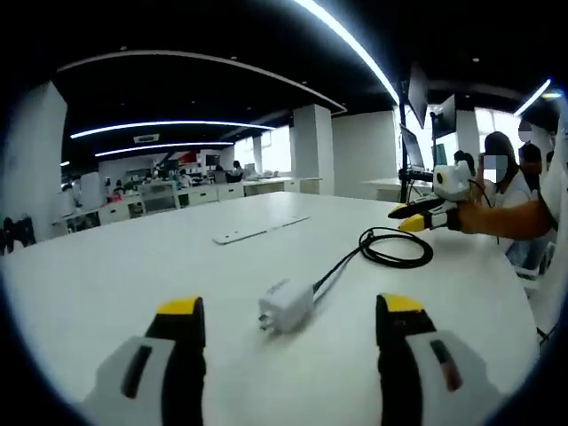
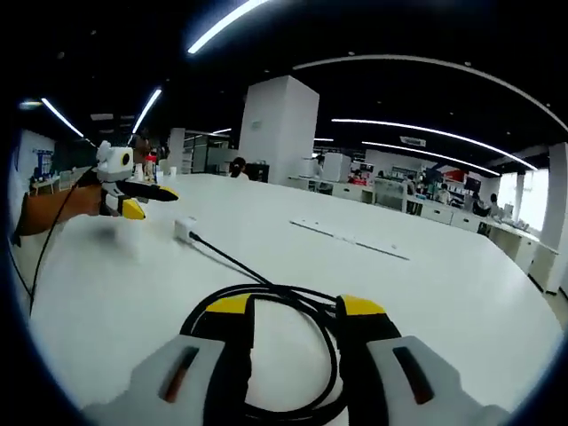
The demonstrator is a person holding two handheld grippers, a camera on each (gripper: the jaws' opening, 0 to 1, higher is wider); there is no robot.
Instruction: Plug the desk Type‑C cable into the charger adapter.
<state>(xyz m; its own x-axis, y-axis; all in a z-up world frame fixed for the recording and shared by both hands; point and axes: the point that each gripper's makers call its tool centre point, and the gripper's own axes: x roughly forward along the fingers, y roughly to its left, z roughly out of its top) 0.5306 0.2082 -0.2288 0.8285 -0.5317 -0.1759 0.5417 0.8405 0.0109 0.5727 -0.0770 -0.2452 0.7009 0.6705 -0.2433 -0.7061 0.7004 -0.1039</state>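
In the left gripper view, the spread left gripper (image 1: 290,312) frames the white cube charger adapter (image 1: 286,306) on the white table (image 1: 133,275). Its black cable (image 1: 395,248) coils at 1 o'clock. The right gripper (image 2: 293,311), parted, straddles that coil; whether it touches is unclear.

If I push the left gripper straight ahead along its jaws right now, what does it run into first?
Most likely the white charger adapter, lying on the white table just ahead between the open jaws of the left gripper, with its black cable trailing away beyond. Depth is hard to judge.

Matt white plastic adapter (image 1: 286,306), glossy black cable (image 1: 395,248), smooth white table (image 1: 133,275)
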